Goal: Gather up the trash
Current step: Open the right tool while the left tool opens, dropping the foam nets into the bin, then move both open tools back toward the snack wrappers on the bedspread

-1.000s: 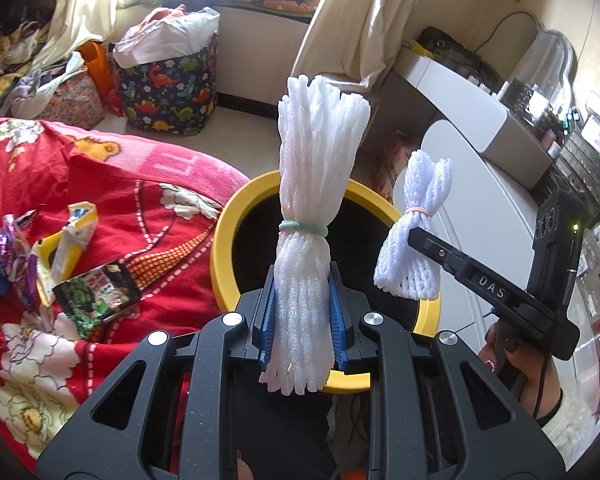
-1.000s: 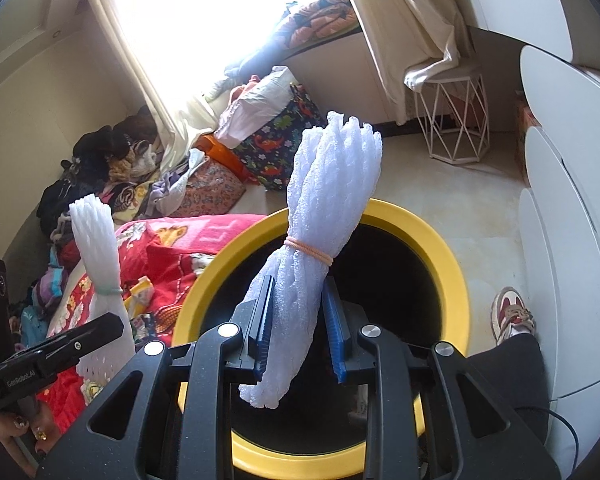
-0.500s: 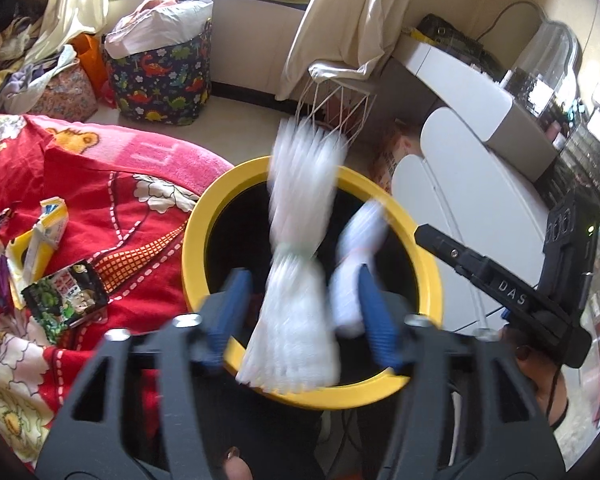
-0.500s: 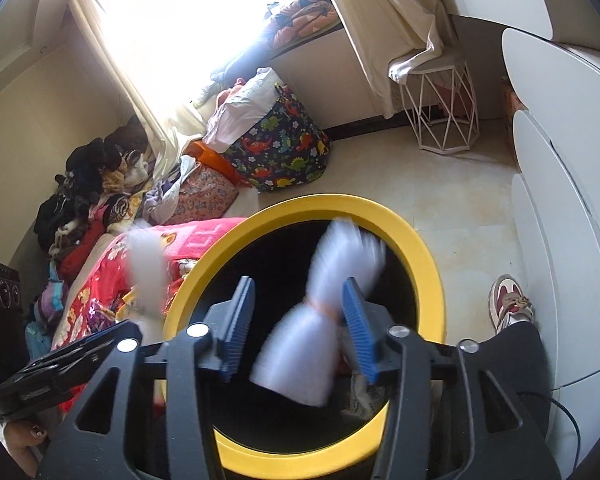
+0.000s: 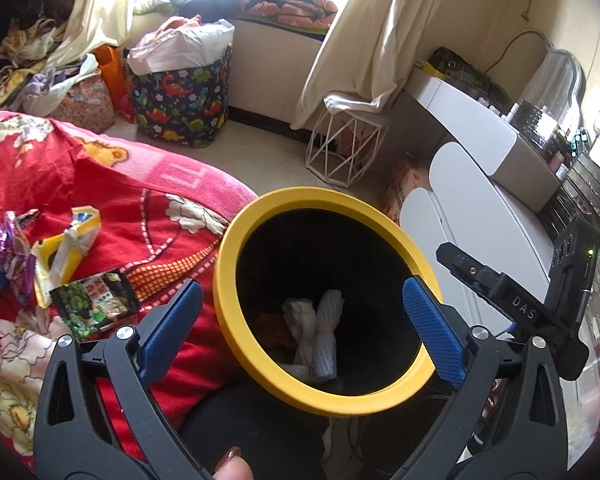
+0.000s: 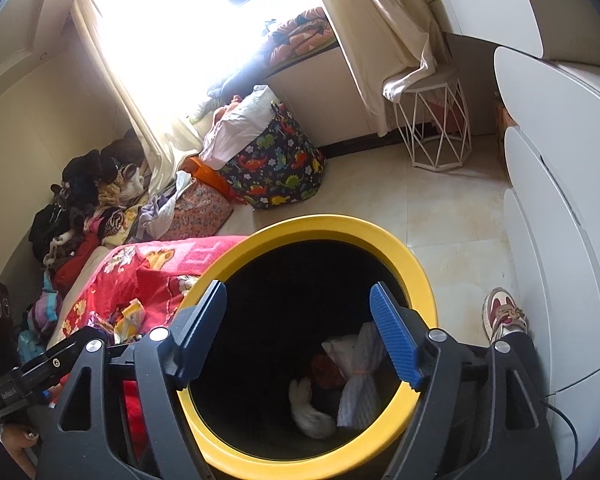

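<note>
Bin (image 5: 256, 232), yellow-rimmed, stands hard against the red blanket (image 5: 112, 184), likely so litter has a short trip. Left wrist view: left gripper (image 5: 300, 320) poised over the mouth, jaws opening wide, nothing between them; foam-net bundle (image 5: 327, 332) lies at the bottom; wrappers (image 5: 96, 304) wait on the blanket.

Right wrist view: right gripper (image 6: 300, 332) over the same bin, jaws opening, empty; bundles beneath.

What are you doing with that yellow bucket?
A person is tidying up trash. Both hand-held grippers, left and right, hang over the yellow-rimmed bin, jaws opening with nothing between them. Two white foam net bundles lie inside the bin. Snack wrappers are on the red blanket, not yet collected.
</note>
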Motion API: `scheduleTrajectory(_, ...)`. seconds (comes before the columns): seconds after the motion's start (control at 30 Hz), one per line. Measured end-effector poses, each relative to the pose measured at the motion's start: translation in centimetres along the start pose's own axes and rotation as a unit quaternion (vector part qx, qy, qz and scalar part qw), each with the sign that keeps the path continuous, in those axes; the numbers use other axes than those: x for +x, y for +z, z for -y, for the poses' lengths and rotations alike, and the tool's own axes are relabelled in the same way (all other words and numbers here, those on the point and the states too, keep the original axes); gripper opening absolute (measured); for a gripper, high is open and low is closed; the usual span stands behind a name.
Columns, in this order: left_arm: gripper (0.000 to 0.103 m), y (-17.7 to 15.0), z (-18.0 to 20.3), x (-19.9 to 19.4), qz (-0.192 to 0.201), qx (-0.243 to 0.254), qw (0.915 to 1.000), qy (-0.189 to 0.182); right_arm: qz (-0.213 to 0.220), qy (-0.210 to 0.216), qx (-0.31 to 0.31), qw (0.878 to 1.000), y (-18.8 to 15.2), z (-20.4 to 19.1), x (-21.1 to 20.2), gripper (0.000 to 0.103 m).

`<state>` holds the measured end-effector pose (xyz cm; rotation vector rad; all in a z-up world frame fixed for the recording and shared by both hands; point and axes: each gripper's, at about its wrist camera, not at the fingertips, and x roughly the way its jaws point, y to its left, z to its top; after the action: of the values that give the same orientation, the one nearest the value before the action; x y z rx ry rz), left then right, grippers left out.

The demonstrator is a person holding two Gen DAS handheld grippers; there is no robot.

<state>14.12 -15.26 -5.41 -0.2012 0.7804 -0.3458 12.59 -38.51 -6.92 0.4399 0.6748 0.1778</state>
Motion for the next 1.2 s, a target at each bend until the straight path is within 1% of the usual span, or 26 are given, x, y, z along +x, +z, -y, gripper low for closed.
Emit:
scheduleTrajectory(0.13,0.092,0.2,-0.3,-0.5,0.01,-0.002,0.9999,0.005,0.006,0.001,-0.005,1.0,0.1,-0.3,-0.3,0.077)
scheduleTrajectory(0.37,0.092,0.3,-1.0,-1.5,0.025,-0.008,0.9996,0.014,0.015,0.006,-0.017,1.0,0.4,-1.3,-0.6,0.078)
scheduleTrajectory(0.57,0.092,0.5,-2.0,-2.8,0.046,-0.016,0.9985,0.022,0.017,0.01,-0.029,0.999,0.4,-2.2,-0.6,0.078)
scheduleTrajectory(0.87,0.092,0.9,-3.6,-4.5,0.071,-0.033,0.9963,0.034,0.013,0.023,-0.056,0.998,0.1,-4.6,-0.4,0.079)
scheduleTrajectory(1.2,0.092,1.2,-5.6,-5.9,0.091,-0.051,0.9936,0.044,0.001,0.034,-0.089,0.995,-0.7,-7.6,0.3,0.081)
